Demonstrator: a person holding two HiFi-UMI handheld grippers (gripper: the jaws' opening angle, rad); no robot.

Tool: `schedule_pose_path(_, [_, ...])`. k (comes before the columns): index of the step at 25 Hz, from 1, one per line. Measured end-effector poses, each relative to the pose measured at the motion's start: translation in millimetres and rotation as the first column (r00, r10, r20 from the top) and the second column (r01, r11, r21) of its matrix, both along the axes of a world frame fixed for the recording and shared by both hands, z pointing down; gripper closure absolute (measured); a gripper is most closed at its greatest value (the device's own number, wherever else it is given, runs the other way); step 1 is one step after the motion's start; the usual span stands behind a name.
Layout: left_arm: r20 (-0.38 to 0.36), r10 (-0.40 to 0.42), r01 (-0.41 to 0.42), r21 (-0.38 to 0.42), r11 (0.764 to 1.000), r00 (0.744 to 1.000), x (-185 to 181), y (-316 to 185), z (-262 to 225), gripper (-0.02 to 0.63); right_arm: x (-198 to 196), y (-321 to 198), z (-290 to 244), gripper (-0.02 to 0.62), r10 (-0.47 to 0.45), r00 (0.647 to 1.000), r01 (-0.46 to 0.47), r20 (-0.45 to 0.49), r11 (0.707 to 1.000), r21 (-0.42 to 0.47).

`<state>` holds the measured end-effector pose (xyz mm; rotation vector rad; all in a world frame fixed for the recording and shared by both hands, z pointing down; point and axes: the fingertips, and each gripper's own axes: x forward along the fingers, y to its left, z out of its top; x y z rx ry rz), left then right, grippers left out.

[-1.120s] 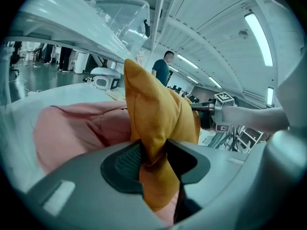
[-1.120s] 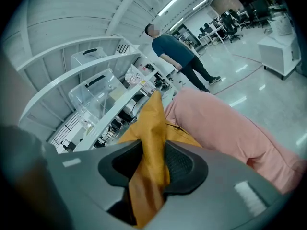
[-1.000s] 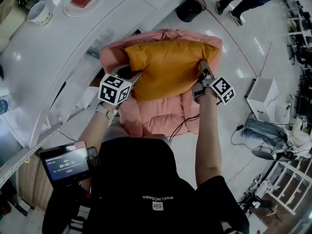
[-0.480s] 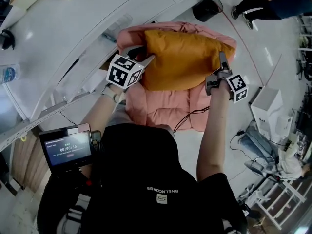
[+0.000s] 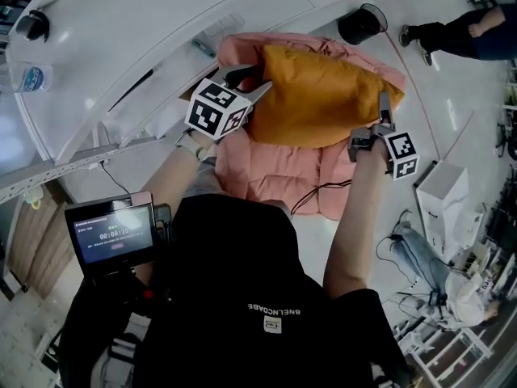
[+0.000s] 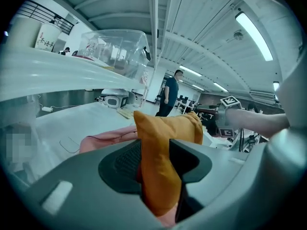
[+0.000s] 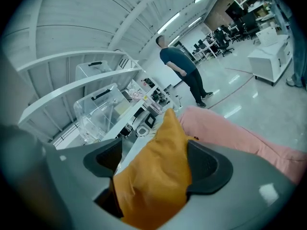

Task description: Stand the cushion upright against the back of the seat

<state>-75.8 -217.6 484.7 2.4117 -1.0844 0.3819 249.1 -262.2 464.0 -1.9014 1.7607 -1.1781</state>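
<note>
Glossy white floor (image 5: 460, 87), curved counter (image 5: 121, 47), mustard-orange fabric cushion (image 5: 323, 95) at far end of pink padded seat (image 5: 275, 176), left gripper (image 5: 250, 81) gripping one corner, jaws just widened slightly, right gripper (image 5: 381, 111) just spread, corner loose between.

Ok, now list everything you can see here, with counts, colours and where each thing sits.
cushion: one, orange, over the seat's far end
seat: one, pink, padded, centre
counter: one, white, curved, upper left
bin: one, black, floor beyond the seat
screen: one, dark, lit, lower left
bystander: one, dark clothes, top right
left gripper: one, grey, clamped on the cushion's left corner, jaws just opened slightly
right gripper: one, grey, jaws just opening, cushion's right corner between them
</note>
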Motion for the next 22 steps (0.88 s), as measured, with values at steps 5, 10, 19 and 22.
schedule_pose_path(5, [-0.018, -0.010, 0.010, 0.022, 1.000, 1.000, -5, 19, -13, 0.411, -16, 15, -22, 0.224, -0.023, 0.994, 0.029, -0.106, 0.998, 0.051])
schedule_pose_path(10, [-0.042, -0.032, 0.034, 0.050, 0.998, 0.999, -7, 31, -33, 0.420, -70, 23, -47, 0.308, -0.146, 0.974, 0.171, -0.172, 0.975, 0.141])
schedule_pose_path(19, [-0.027, -0.089, 0.092, 0.142, 0.986, 0.996, -34, 111, -98, 0.550, -175, 90, -95, 0.559, -0.426, 0.880, 0.468, -0.212, 0.853, 0.230])
schedule_pose_path(22, [-0.023, -0.104, 0.106, 0.152, 0.983, 0.994, -43, 122, -92, 0.578, -203, 94, -85, 0.589, -0.499, 0.831, 0.550, -0.246, 0.802, 0.231])
